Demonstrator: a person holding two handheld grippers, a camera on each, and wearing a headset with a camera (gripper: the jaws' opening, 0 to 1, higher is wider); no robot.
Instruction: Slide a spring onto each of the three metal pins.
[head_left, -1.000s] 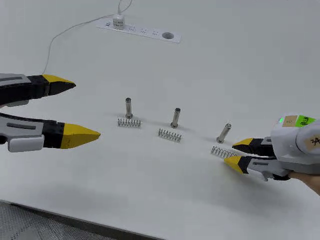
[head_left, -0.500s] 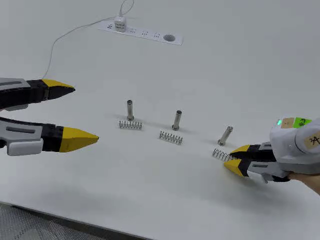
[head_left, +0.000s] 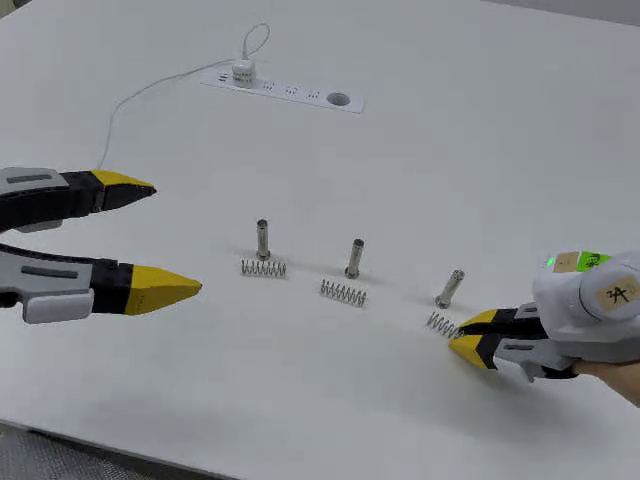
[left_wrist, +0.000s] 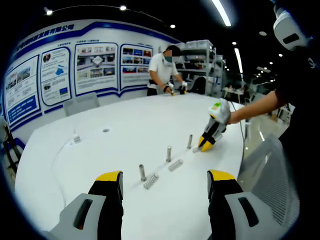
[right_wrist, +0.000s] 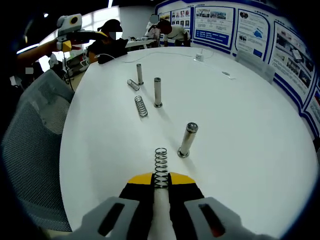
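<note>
Three metal pins stand upright in a row on the white table: left pin (head_left: 262, 238), middle pin (head_left: 354, 257), right pin (head_left: 450, 288). A spring lies in front of each: left spring (head_left: 263, 267), middle spring (head_left: 343, 292), right spring (head_left: 440, 324). My right gripper (head_left: 462, 336) is low on the table and shut on the near end of the right spring (right_wrist: 160, 164), beside the right pin (right_wrist: 187, 140). Well left of the pins, my left gripper (head_left: 172, 238) hovers wide open with nothing between its fingers, and it (left_wrist: 165, 179) faces the left pin (left_wrist: 142, 172).
A white power strip (head_left: 285, 88) with a plugged-in adapter and trailing cable lies at the back of the table. The table's front edge (head_left: 60, 440) runs along the lower left. People work at the far end of the table (left_wrist: 165, 70).
My right gripper's jaws have gone from slightly apart around the right spring's end to shut on it. The left gripper has held its place, open.
</note>
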